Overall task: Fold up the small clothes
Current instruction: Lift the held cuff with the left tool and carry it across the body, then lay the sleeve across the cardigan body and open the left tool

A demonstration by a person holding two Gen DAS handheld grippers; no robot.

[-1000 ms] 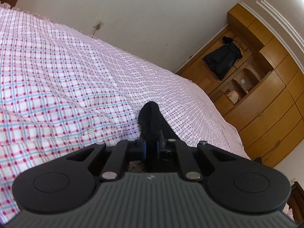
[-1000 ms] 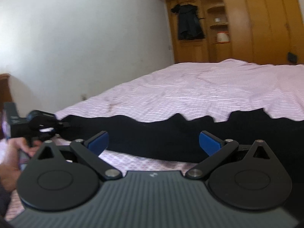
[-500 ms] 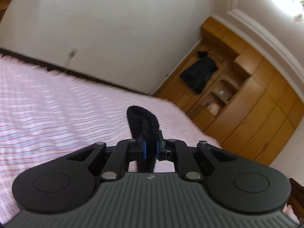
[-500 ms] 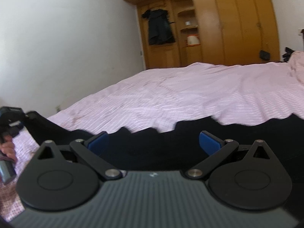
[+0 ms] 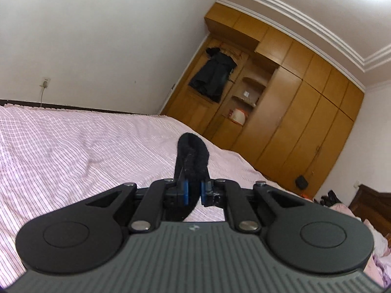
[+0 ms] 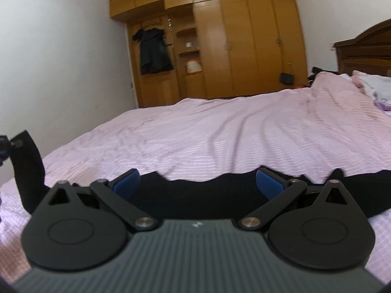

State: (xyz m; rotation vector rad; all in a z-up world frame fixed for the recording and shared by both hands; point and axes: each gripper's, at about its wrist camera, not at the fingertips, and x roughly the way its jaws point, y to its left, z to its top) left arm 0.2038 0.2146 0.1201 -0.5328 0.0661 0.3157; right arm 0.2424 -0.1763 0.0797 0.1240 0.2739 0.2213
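A long black garment (image 6: pixel 195 195) stretches across the pink striped bedspread (image 6: pixel 220 134), from the far left of the right wrist view to its right edge. My left gripper (image 5: pixel 194 191) is shut on one end of it, and a loop of black cloth (image 5: pixel 193 151) sticks up past the blue pads. In the right wrist view that lifted end (image 6: pixel 27 171) hangs from the left gripper (image 6: pixel 3 146) at the picture's left edge. My right gripper (image 6: pixel 198 183) stands wide open just above the garment's middle. Its blue pads (image 6: pixel 127 183) do not press on the cloth.
A wooden wardrobe (image 6: pixel 244 48) fills the far wall, and a dark coat (image 6: pixel 154 48) hangs on it. A dark wooden headboard (image 6: pixel 366 48) and some bedding (image 6: pixel 374 88) are at the right. A wall socket (image 5: pixel 45 83) sits above the bed's far edge.
The left gripper has risen and swung with the black cloth end still in it, lifting that end off the bed. The right gripper stayed open and moved right, towards the headboard.
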